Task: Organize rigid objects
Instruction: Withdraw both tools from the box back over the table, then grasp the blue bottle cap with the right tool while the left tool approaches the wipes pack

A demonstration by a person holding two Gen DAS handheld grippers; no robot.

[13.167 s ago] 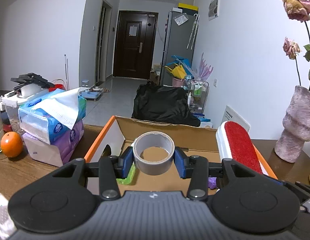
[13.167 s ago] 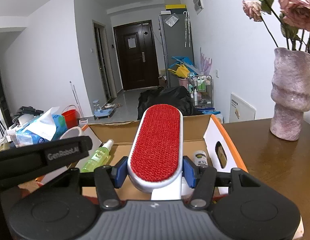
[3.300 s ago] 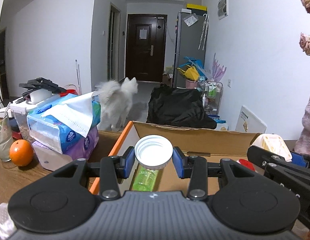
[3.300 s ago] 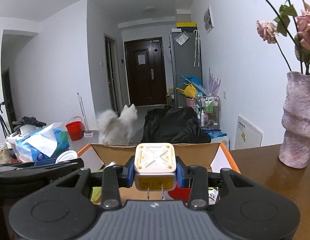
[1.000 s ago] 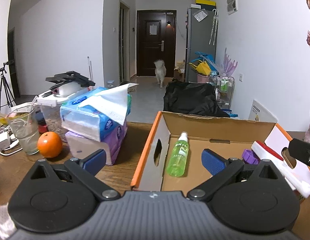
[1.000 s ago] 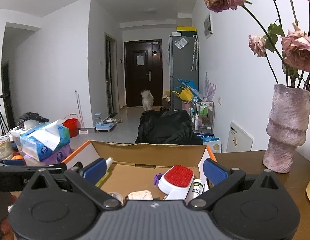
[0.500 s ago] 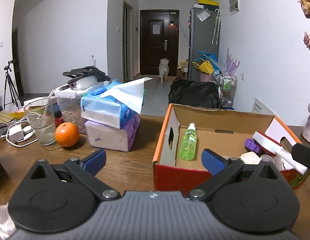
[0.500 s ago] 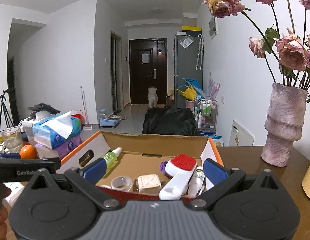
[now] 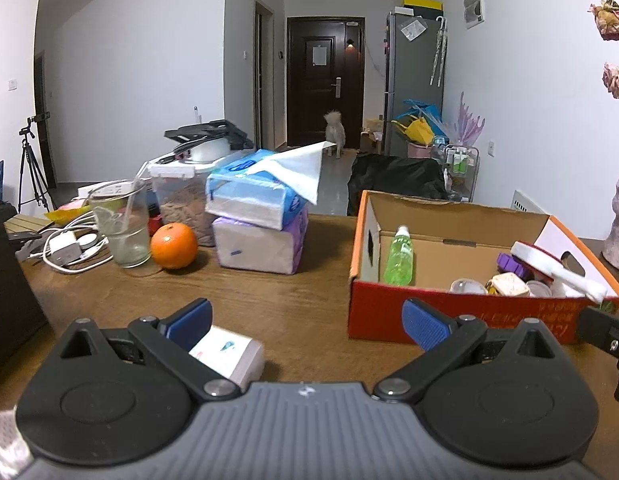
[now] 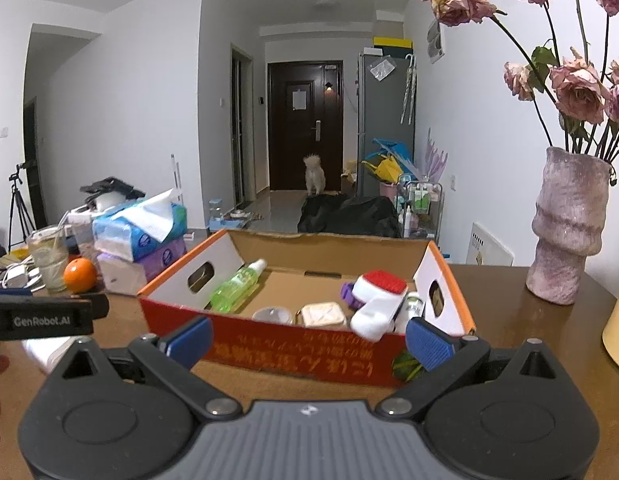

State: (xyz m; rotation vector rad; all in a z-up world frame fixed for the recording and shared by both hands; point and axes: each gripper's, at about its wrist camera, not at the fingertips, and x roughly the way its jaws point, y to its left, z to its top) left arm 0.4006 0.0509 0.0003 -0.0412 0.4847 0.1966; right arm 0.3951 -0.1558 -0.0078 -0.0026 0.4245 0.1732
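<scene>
Both tongs are spread and hold nothing: the left tongs [image 9: 307,322] and right tongs [image 10: 307,338] hover over the counter [image 9: 269,300]. The cardboard box [image 10: 301,344] near the counter's right side holds a green spray bottle [image 10: 235,286], lint brush [image 10: 379,300] and tape roll [image 10: 271,315].

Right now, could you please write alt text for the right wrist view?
The open right gripper faces an orange cardboard box on a wooden table, holding a green spray bottle, lint brush and small items. A vase stands right.
</scene>
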